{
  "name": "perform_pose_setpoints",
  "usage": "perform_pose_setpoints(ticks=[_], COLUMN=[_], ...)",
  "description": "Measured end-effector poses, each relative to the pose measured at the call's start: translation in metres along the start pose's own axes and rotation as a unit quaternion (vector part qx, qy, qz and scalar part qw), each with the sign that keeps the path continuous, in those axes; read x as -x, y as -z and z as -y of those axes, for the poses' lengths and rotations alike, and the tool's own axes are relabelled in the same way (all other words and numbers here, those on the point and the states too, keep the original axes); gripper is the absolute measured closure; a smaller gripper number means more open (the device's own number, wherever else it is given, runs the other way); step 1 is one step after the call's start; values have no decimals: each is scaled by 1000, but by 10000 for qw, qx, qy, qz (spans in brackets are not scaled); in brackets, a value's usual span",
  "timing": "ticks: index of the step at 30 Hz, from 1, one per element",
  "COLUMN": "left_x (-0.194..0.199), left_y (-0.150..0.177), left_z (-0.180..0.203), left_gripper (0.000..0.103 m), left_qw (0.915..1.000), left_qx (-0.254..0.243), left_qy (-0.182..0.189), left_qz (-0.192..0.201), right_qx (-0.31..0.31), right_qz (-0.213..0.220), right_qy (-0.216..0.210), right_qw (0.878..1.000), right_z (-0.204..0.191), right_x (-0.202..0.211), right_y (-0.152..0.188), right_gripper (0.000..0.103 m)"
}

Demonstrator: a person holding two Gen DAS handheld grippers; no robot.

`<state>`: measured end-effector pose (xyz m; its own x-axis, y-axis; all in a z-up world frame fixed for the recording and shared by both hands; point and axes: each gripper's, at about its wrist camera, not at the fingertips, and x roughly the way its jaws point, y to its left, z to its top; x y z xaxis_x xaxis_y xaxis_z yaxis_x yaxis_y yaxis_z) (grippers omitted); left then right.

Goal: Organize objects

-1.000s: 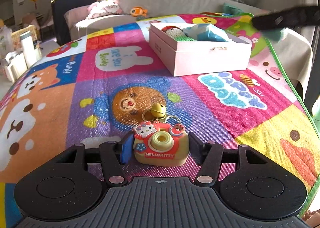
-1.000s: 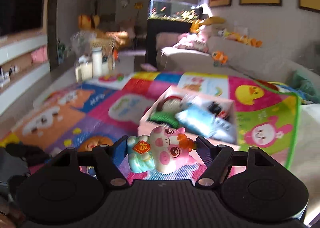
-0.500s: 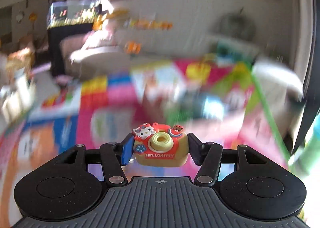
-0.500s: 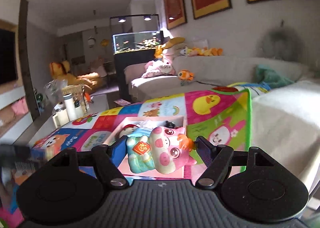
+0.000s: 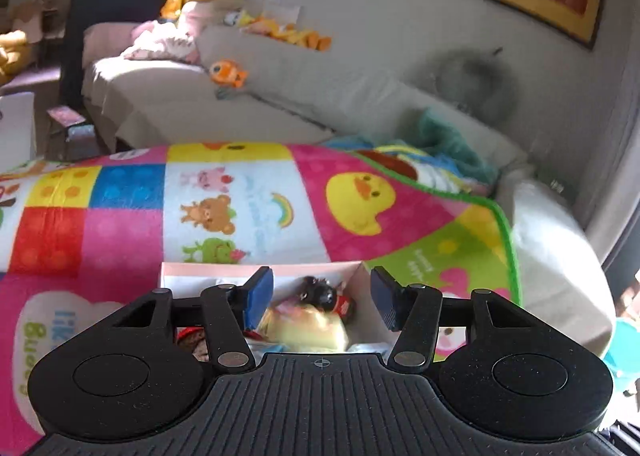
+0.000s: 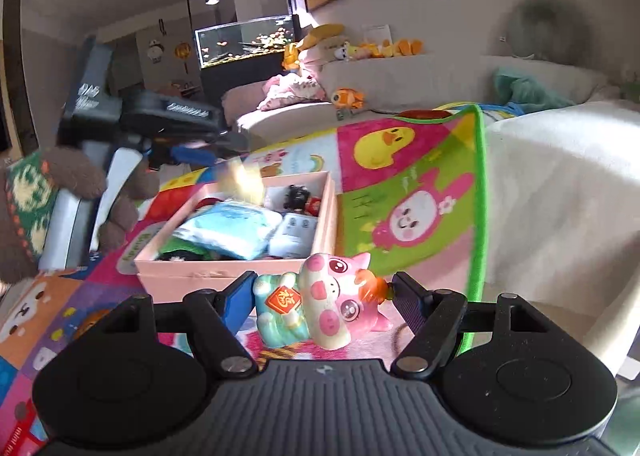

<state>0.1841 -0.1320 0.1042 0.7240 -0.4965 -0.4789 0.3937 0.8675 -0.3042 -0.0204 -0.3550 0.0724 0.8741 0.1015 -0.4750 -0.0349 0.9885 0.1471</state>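
Right wrist view: my right gripper (image 6: 322,298) clasps the pig figurine (image 6: 320,310), lying crosswise between the pads, just short of the pink box's (image 6: 224,276) near wall. My left gripper (image 5: 322,296) hangs released above the box, a blurred yellow toy (image 5: 308,330) beneath it.

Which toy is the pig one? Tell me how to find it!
Find the pink box on the play mat. Just in front of it, the right hand-held gripper holds the pig. It alone is pink-spotted, with a red tag on its blue body.
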Motion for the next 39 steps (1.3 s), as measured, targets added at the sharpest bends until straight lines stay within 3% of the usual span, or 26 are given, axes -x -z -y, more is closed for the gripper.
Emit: perform_pose_setpoints(ticks=[7,12,16,19,21,24,28,32,35,37,39], left_x=[43,64,72,84,91,97,90,75,51,37,31], left_y=[15,46,62,69,69,69,66,62,61,64,66], left_z=[-32,-60,-81,-94,-100,-105,-99,-86,-78,-76,-80], left_gripper=[45,45,45,45,45,45,45,45,45,38,14], left_qw=[9990,9989,9975,9970,9966,9955,9951,9957,9952,9906,9873], left_qx=[259,405,631,697,758,895,938,863,665,471,484], left_qy=[251,223,150,116,132,170,167,81,-345,-994,-1275], left_qz=[245,-111,-292,-302,-299,-241,-251,-311,-633,-812,-809], right_qx=[-313,-717,-1011,-1083,-1088,-1071,-499,468,1028,1322,1562], right_qz=[-102,-431,-853,-1453,-1738,-1514,-942,-650,-646,-749,-867], right_qy=[-216,-671,-431,-172,-73,-219,-124,-198,-181,-57,16], right_qw=[9992,9942,9903,9833,9787,9824,9942,9966,9924,9884,9839], right_z=[5,-3,-15,-26,-31,-30,-28,-31,-34,-38,-44], right_x=[-31,-91,-162,-206,-221,-200,-147,-97,-77,-76,-82], right_y=[-31,-87,-124,-129,-127,-126,-120,-87,-55,-33,-15], right_gripper=[30,30,30,30,24,12,1,0,0,0,4])
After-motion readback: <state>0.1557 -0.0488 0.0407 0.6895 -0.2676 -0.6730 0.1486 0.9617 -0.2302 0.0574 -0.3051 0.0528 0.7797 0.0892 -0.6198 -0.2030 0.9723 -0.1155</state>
